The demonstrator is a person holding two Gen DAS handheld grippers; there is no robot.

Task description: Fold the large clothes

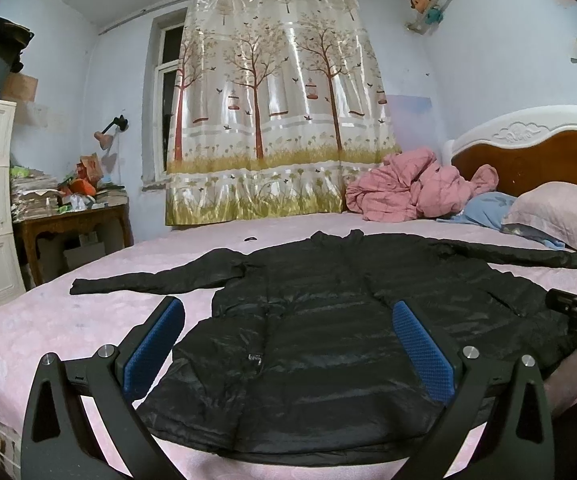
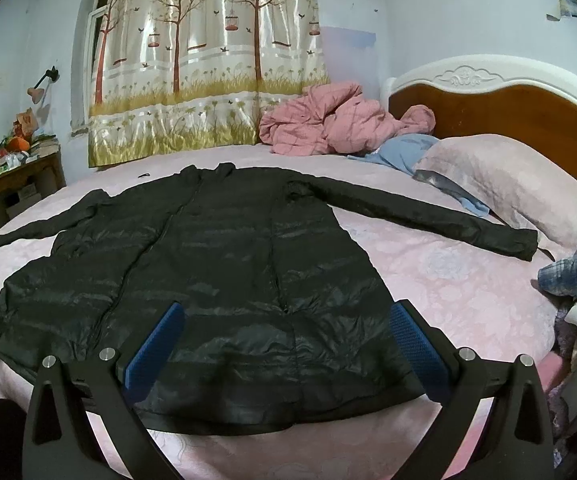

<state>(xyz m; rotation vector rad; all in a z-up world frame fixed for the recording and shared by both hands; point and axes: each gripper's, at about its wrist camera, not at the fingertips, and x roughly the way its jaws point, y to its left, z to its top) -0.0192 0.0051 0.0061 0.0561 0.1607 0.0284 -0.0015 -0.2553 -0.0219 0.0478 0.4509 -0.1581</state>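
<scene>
Black coat point(image 2: 208, 280) spread flat on the pink bed point(image 2: 448, 280), both sleeves out, hem nearest. Left hand-held gripper point(image 1: 288, 344) and right hand-held gripper point(image 2: 286, 344) both splayed wide above the hem, grasping nothing. Coat's near edge partly hidden behind the fingers point(image 2: 416, 352).

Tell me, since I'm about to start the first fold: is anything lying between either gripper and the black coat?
Nothing visible. The black coat lies spread flat on the pink bedspread, its hem just ahead of the open left gripper and open right gripper. The pink quilt and pillow sit further back, near the headboard.
</scene>
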